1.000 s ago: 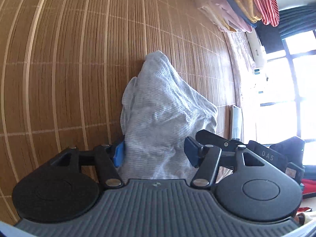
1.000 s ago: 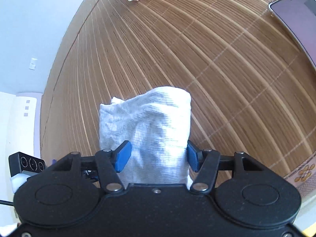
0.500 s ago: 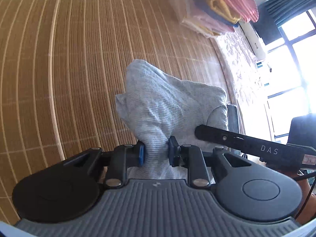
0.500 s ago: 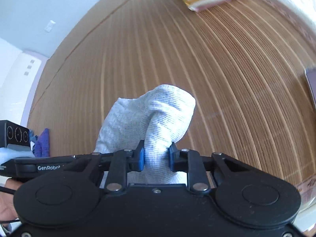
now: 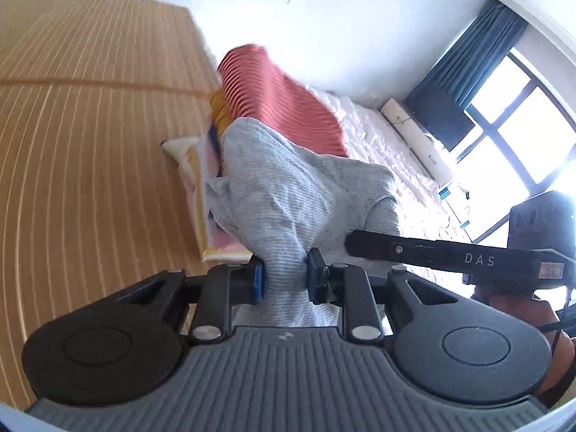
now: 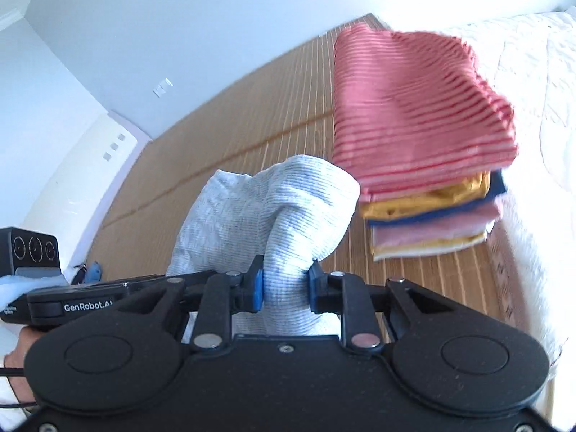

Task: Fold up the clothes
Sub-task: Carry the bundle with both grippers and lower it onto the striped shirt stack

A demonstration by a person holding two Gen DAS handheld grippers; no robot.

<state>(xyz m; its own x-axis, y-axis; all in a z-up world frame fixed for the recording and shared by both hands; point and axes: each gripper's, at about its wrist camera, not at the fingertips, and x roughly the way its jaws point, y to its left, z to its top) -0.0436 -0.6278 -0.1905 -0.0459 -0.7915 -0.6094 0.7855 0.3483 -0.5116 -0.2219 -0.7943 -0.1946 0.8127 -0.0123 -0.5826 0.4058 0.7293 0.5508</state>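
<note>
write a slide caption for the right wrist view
Right gripper clamps folded grey garment beside stacked clothes on bamboo mat.

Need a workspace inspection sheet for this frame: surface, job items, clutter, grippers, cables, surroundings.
Surface: woven bamboo mat, mostly bare.
Job's things: folded grey ribbed garment held up; stack of folded clothes, red striped piece on top.
Clutter: small blue item at the mat edge, unclear.
Grippers: left gripper and right gripper, both shut on the garment.
Cables: thin dark one by the hand.
Surroundings: white wall, window, blue curtain.
</note>
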